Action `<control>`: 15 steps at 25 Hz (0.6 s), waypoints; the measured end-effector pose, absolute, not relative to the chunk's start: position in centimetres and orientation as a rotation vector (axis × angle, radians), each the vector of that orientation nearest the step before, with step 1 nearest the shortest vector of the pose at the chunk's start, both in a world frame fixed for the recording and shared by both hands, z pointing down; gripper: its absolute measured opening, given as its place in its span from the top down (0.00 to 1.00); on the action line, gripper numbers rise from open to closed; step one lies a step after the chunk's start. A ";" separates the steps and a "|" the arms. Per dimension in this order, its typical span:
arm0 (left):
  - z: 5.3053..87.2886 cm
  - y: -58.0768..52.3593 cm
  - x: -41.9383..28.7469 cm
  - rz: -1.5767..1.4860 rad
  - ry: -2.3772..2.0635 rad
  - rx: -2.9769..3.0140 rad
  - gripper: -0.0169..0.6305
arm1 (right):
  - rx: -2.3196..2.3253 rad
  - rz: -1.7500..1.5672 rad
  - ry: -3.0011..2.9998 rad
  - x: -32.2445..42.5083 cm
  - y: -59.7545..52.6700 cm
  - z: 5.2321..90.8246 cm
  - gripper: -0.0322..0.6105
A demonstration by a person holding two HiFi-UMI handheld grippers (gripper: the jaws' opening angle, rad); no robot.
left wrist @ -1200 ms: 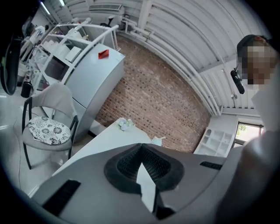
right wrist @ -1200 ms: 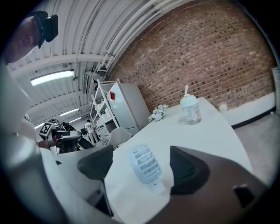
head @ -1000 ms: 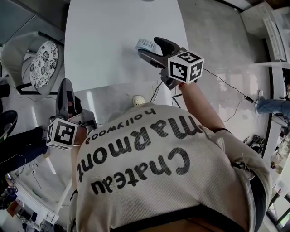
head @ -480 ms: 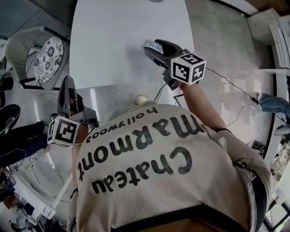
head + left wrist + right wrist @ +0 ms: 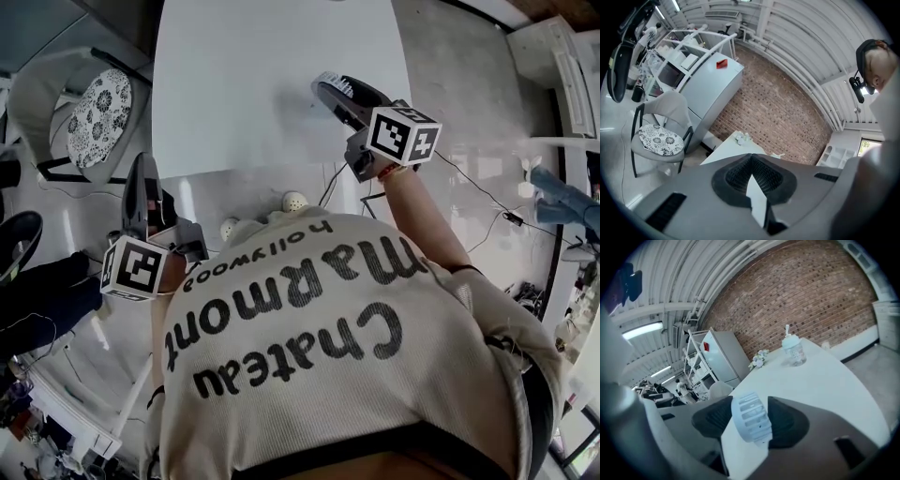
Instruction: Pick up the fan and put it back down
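Note:
A small white slatted fan [image 5: 750,418] stands between the dark pads of my right gripper [image 5: 749,423], over the white table [image 5: 820,380]. The jaws are closing and both pads touch the fan's sides. From the head view, the right gripper [image 5: 330,91] reaches over the table's near right part, and the fan [image 5: 332,80] shows only as a pale sliver at its tips. My left gripper [image 5: 141,173] hangs off the table's near left edge, over the floor. Its jaws [image 5: 751,157] meet at the tips with nothing in them.
Far across the table stand a clear cup with a straw [image 5: 793,350] and a small bunch of flowers [image 5: 759,359]. A chair with a patterned cushion [image 5: 89,117] sits left of the table. A cable [image 5: 469,173] runs over the floor at right.
The right gripper's jaws have narrowed onto the fan and the gripper has rolled a little. The left gripper has edged towards the table.

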State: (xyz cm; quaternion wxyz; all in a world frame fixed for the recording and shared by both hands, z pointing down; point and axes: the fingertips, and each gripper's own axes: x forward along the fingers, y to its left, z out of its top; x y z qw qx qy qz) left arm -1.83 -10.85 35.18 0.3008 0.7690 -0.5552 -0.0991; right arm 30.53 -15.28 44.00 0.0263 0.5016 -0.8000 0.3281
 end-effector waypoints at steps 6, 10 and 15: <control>34.3 -11.7 -5.0 -0.279 -1.411 2.056 0.97 | 1.672 1.123 -2.354 28.8 -14.0 43.6 0.59; 34.0 -11.9 -8.6 -0.267 -1.398 2.061 0.97 | 1.704 1.148 -2.335 25.3 -13.4 42.9 0.59; 33.9 -12.0 -14.5 -0.284 -1.382 2.070 0.97 | 1.697 1.147 -2.339 18.8 -12.7 42.6 0.59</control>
